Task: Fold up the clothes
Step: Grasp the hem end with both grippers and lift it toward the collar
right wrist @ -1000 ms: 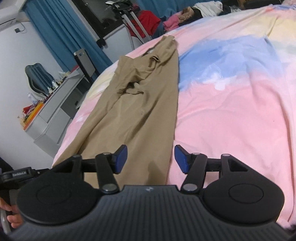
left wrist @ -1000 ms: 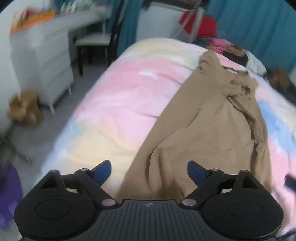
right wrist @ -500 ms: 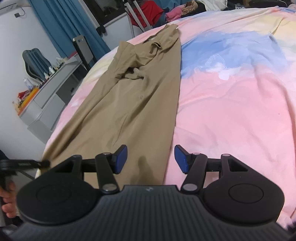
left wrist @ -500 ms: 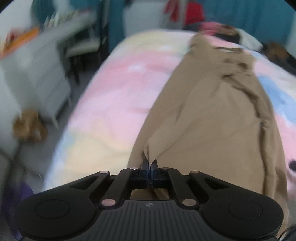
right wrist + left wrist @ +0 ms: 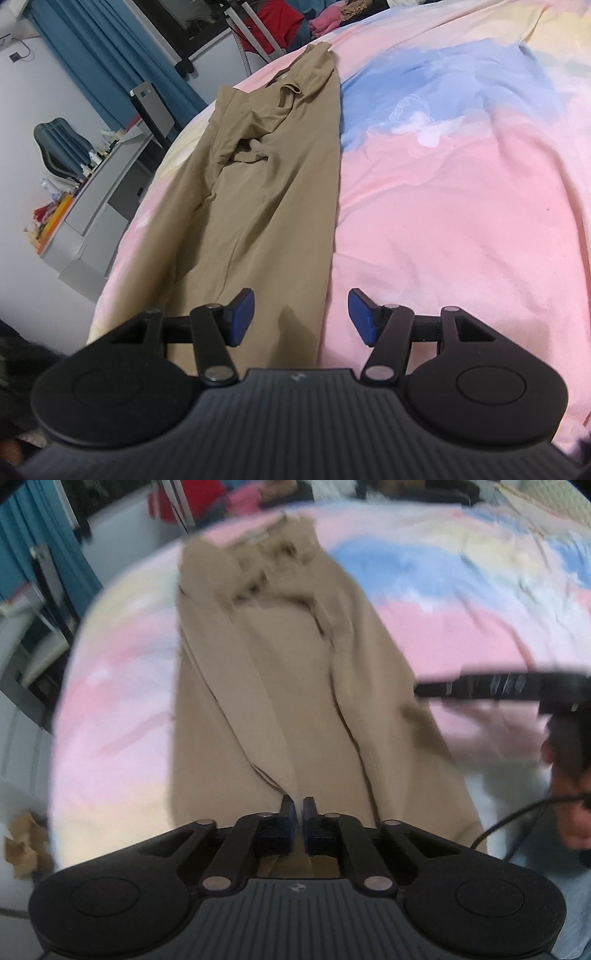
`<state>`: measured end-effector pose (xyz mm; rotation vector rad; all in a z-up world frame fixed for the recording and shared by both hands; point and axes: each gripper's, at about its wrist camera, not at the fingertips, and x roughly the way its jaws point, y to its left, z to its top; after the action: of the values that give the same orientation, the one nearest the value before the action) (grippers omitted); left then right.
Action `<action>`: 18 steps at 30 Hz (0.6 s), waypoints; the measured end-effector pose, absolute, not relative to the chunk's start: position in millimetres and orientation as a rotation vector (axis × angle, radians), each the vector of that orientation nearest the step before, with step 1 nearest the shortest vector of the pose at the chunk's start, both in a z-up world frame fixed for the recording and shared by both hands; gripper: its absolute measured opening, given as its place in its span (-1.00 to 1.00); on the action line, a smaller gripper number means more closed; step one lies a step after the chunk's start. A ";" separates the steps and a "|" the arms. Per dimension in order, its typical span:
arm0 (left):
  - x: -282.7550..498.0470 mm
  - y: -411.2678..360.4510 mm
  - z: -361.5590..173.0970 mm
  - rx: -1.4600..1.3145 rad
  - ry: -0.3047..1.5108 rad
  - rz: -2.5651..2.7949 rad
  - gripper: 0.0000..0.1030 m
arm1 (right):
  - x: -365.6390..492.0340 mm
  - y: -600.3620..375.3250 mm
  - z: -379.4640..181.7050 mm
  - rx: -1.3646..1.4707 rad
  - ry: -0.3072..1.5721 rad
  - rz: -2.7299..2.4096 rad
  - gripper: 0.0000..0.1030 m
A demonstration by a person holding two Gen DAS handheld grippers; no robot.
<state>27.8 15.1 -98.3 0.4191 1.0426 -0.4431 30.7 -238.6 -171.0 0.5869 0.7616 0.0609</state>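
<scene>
Two tools work at the near end of long tan fabric trousers [image 5: 258, 206]. The left tool [image 5: 299, 808] has its jaws nearly together and opening, with a fold of trouser hem between them. The right tool [image 5: 301, 314] stands wide open and empty over the trousers' near right edge. Beyond, the trousers stretch away lengthwise along the left side of a pink, blue and yellow bedspread [image 5: 461, 206].

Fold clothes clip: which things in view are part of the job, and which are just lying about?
Part of the job:
tan trousers, spread on the bed
left gripper, jaws opening at the trouser hem
right gripper, open over the trousers' edge

Lying about:
desk
office chair
red garment
blue curtain
</scene>
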 end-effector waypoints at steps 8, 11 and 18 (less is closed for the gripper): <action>26.4 75.4 -104.7 0.116 1.050 -0.473 0.29 | 29.0 -246.6 -179.5 0.695 0.821 0.106 0.16; 38.1 107.1 -97.7 -0.028 0.970 -0.376 0.55 | 29.4 -244.2 -183.2 0.698 0.853 0.103 0.16; 66.8 124.9 -109.2 0.050 0.938 -0.204 0.64 | 29.7 -240.0 -198.5 0.747 0.934 0.126 0.15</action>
<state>66.8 124.9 -109.2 0.0496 0.9383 -0.2039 29.7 -240.0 -198.5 0.7472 0.9338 0.1256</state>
